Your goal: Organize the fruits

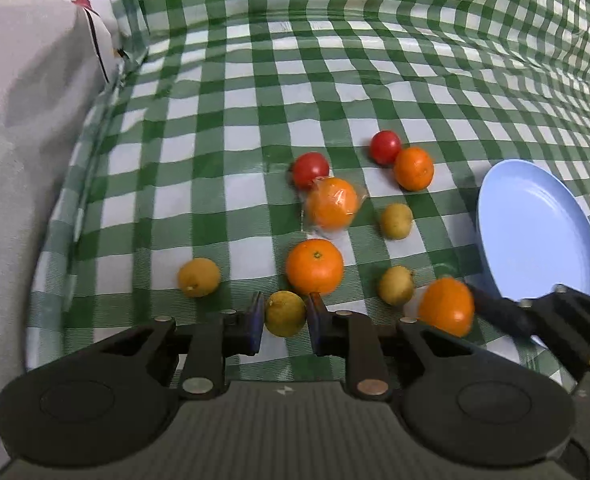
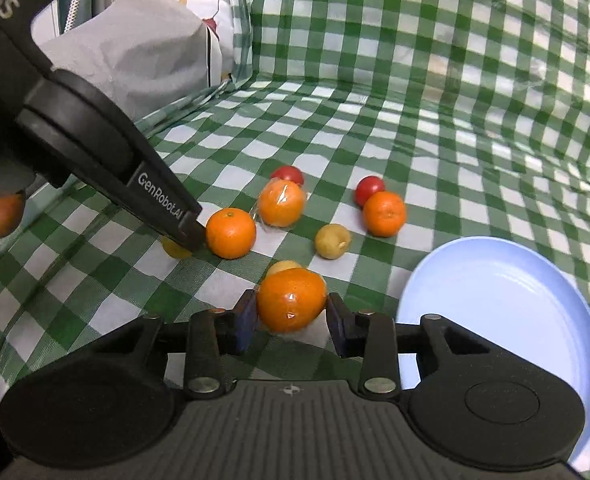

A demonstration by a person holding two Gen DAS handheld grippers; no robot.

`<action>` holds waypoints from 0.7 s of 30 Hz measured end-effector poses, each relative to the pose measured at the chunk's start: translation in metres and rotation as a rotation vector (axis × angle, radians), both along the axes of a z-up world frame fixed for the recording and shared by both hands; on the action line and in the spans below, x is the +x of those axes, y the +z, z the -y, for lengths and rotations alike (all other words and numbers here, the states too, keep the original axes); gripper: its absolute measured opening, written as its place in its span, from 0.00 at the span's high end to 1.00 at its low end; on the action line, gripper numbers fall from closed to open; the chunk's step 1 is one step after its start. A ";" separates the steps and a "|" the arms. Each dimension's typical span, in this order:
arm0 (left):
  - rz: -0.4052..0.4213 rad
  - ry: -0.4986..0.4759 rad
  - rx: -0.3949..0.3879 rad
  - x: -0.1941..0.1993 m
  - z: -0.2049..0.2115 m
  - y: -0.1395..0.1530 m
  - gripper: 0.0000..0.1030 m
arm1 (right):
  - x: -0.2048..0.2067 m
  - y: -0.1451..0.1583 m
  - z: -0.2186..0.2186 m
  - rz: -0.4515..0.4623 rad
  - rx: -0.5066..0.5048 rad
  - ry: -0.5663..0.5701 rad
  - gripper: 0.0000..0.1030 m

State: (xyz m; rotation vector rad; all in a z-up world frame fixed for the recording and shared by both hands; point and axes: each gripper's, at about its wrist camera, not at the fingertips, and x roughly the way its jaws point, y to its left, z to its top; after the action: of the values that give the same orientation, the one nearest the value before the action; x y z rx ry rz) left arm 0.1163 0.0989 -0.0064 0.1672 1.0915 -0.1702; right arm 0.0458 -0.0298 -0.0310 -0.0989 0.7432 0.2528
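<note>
Fruits lie scattered on a green checked cloth. My left gripper (image 1: pixel 285 316) is shut on a small yellow lemon (image 1: pixel 285 314); in the right wrist view it (image 2: pixel 191 236) hides most of that lemon (image 2: pixel 173 249). My right gripper (image 2: pixel 289 312) is shut on a plastic-wrapped orange (image 2: pixel 291 300), which also shows in the left wrist view (image 1: pixel 447 306). A bare orange (image 1: pixel 315 266) sits just ahead of the left gripper. A light blue plate (image 2: pixel 507 300) lies empty at the right.
Another wrapped orange (image 1: pixel 332 203), a further orange (image 1: pixel 413 168), two red tomatoes (image 1: pixel 310 168) (image 1: pixel 385 147) and three more lemons (image 1: pixel 198 277) (image 1: pixel 395 221) (image 1: pixel 395 285) lie around. Grey and white fabric (image 1: pixel 23 120) borders the left edge.
</note>
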 end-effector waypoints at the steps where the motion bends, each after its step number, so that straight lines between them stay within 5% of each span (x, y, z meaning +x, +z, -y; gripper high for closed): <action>1: 0.005 0.004 0.004 -0.001 0.000 0.002 0.76 | -0.003 0.003 0.002 0.006 -0.005 -0.002 0.62; 15: 0.096 -0.024 0.027 -0.024 0.024 0.030 0.76 | -0.016 0.070 0.077 0.104 -0.053 -0.093 0.62; 21: 0.134 -0.066 0.031 -0.030 0.051 0.029 0.76 | -0.012 0.066 0.148 0.069 0.001 -0.277 0.62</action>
State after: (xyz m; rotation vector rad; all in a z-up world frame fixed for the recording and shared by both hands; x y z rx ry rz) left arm 0.0862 0.0484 0.0230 0.2398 0.9564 -0.1987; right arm 0.0340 -0.1778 0.0348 -0.0035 0.6790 -0.0139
